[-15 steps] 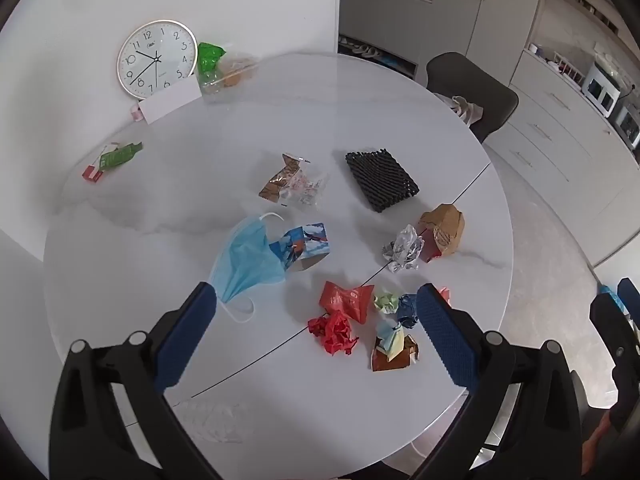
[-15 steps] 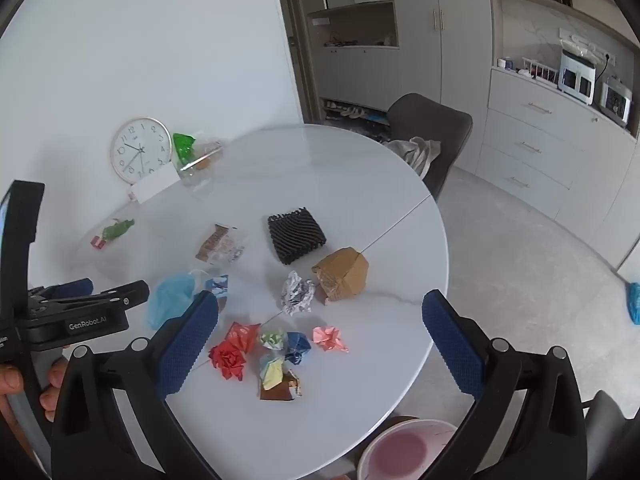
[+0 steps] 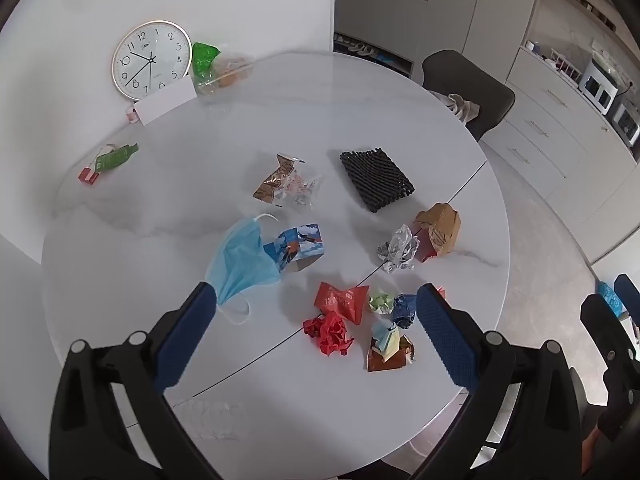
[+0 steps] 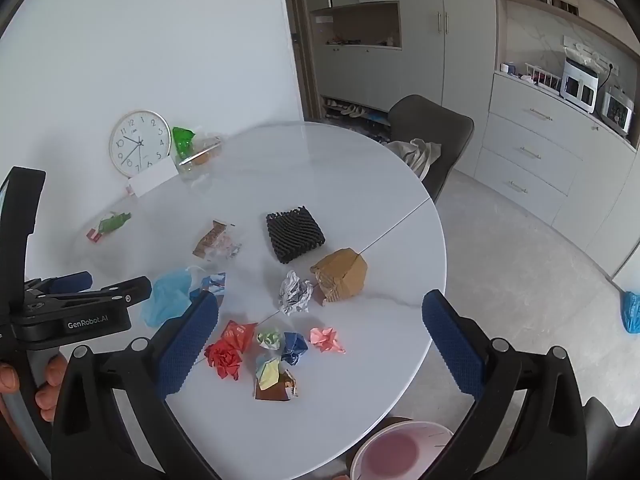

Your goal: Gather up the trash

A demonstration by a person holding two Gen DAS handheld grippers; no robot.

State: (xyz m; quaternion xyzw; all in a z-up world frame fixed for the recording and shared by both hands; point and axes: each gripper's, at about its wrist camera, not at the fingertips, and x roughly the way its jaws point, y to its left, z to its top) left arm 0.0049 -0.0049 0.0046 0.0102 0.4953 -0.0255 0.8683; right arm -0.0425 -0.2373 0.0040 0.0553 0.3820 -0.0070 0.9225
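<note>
Both my tools, left tool (image 3: 316,312) and right tool (image 4: 320,320), hang released; I should lower straight onto the red paper ball (image 3: 329,333) (at six o'clock on the tabletop (image 3: 120,264)).

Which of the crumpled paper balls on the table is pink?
The pink ball, at the right end of the little cluster near the table's front edge, right of the dark blue ball. The others are red, green and silvery.

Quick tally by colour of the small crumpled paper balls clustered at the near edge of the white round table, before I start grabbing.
Red crumpled paper ball: 1
Light green crumpled paper ball: 1
Dark blue crumpled paper ball: 1
Pink crumpled paper ball: 1
Total: 4

The silver-grey crumpled foil ball lies farther back, so it is not counted.
</note>
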